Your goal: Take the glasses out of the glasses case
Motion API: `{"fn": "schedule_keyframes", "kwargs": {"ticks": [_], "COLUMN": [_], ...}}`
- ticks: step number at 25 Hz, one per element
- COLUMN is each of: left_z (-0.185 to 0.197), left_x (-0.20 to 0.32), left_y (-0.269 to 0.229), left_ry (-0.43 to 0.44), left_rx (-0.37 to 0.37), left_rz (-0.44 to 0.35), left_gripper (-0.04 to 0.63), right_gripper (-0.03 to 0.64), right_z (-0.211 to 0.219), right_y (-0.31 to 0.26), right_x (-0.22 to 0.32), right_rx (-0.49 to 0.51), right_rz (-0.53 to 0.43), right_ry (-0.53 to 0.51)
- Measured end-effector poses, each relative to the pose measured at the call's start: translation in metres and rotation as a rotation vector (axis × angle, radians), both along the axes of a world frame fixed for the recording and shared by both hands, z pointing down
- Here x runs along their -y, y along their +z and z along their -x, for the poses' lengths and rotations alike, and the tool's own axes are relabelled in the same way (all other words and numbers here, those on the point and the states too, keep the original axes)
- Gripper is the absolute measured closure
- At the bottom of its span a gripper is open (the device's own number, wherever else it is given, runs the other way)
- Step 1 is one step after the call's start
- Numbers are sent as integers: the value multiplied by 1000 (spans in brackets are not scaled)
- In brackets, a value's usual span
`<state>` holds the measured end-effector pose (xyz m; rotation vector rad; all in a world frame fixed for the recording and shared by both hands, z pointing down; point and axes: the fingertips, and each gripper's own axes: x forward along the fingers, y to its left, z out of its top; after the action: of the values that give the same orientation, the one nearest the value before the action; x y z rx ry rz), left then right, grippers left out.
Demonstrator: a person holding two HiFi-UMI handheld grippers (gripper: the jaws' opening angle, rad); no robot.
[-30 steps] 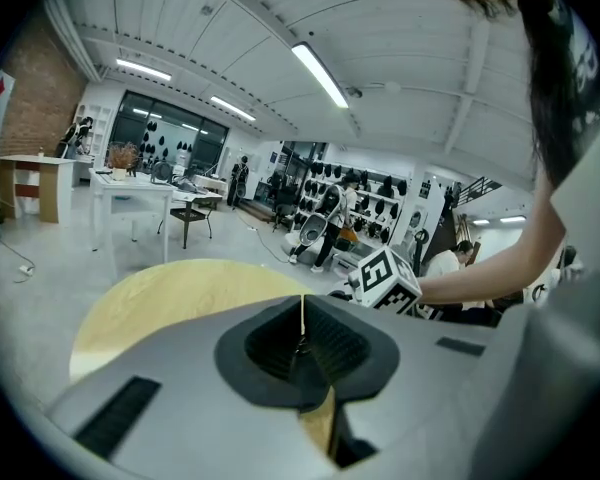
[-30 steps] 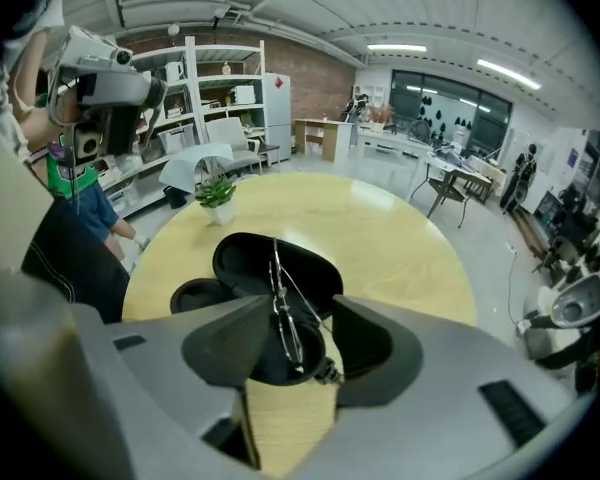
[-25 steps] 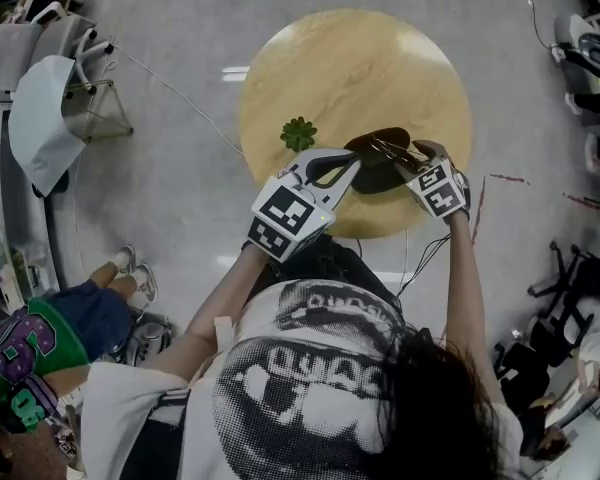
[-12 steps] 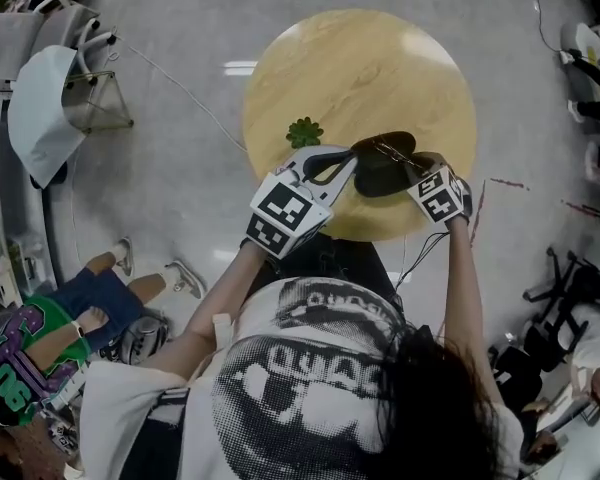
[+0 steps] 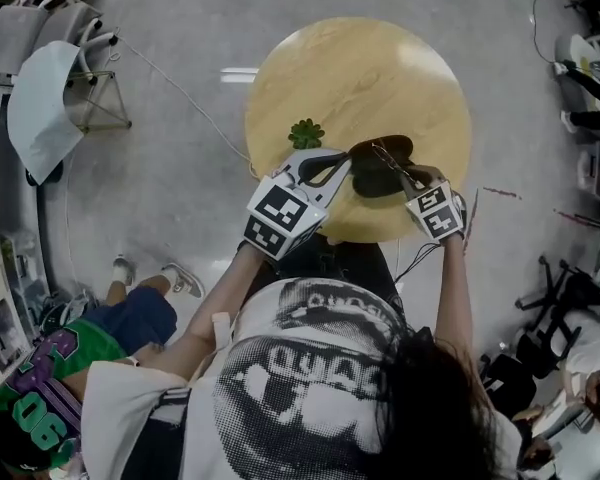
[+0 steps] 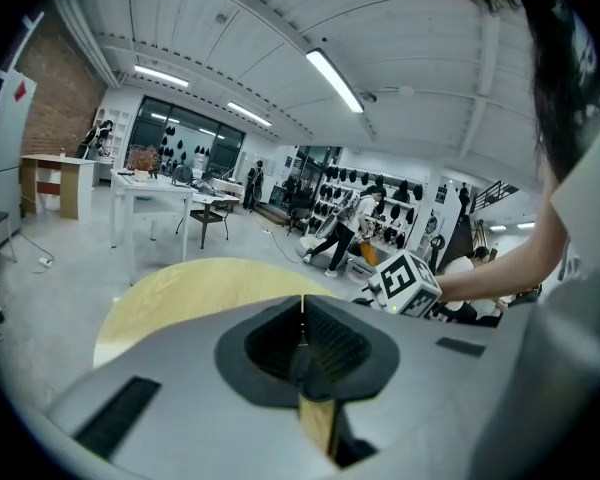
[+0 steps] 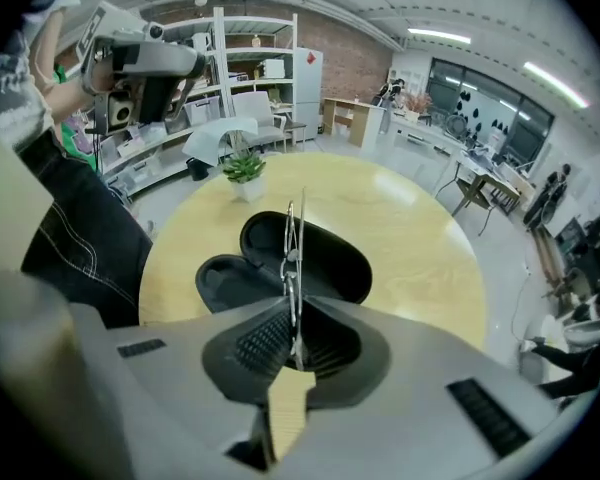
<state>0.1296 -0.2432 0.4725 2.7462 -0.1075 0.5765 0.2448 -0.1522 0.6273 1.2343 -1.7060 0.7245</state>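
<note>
R gripper (image 7: 296,306) jaws closing on glasses (image 7: 291,243)

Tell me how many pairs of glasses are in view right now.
1. The glasses are between the closing jaws of the right hand-held gripper, over the open glasses case. Both case halves look empty, so none seems hidden.

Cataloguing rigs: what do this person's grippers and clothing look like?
The left gripper and right gripper are light grey shells with dark ribbed pads in the jaws; each carries a white cube with black square markers. The right's jaws are closing on the glasses. The person's T-shirt is white with black print.
</note>
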Motion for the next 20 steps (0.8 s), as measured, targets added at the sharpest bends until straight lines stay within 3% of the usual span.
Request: {"fn": "schedule_keyframes", "kwargs": {"ticks": [5, 20], "left_z": [10, 56], "left_x": [-5, -31], "left_y": [-1, 2], "left_ry": [-57, -349], "left_rx": [1, 61], "left_rz": [-3, -41], "left_gripper": [580, 580], "right_gripper": [600, 600], "right_z": [11, 43], "right_y": [-18, -53], "right_x": [-3, -13], "right_rx": [56, 194], "right_rz": [-58, -182], "right_ry": [40, -51]}}
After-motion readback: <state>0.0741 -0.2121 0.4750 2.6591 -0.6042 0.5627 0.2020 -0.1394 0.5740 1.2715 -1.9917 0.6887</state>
